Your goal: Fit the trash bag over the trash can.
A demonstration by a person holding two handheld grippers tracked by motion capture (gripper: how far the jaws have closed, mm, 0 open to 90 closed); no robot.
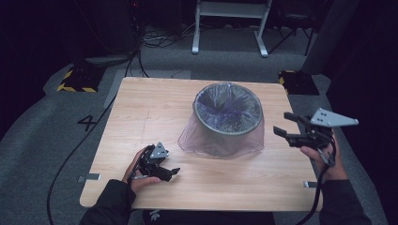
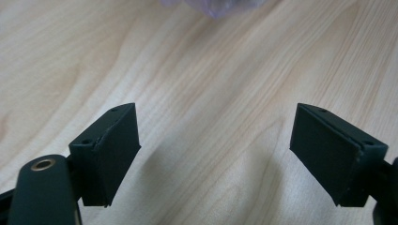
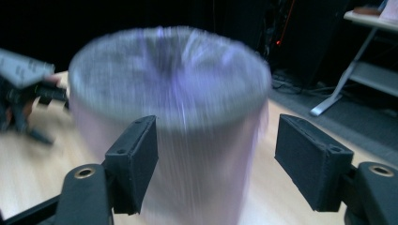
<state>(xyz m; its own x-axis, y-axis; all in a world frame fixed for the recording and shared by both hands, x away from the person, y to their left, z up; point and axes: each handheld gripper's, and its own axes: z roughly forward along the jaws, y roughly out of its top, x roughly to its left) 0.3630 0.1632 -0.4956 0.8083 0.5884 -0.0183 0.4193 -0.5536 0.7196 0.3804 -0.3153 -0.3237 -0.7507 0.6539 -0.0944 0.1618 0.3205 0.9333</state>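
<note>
We see a round grey bin [image 1: 228, 123] standing upright near the middle of the wooden bench [image 1: 141, 112], a little toward the right. A thin purple plastic bag [image 1: 197, 140] lines it, folded over the rim and hanging down the outside to spread on the bench around its foot. In the right gripper view the bin [image 3: 173, 112] is blurred, straight ahead and beyond the fingers.

Our left gripper [image 1: 171, 172] lies low over the bench near its front edge, left of the bin and apart from it, pointing to the right. In the left gripper view [image 2: 216, 154] its fingers [image 2: 110, 150] stand wide and released, with bare wood between them and a scrap of the purple bag [image 2: 216, 5] at the top edge.

Our right gripper [image 1: 284, 124] is held up in the air just beside the right side of the bin, pointing left toward it, clear of the bag. In its own view [image 3: 216, 164] the fingers [image 3: 312, 159] are spread apart, one on each side of the bin as seen from there, and grasp nothing. The left hand [image 3: 19, 103] with its gripper shows beyond the bin at the left edge of that view.
</note>
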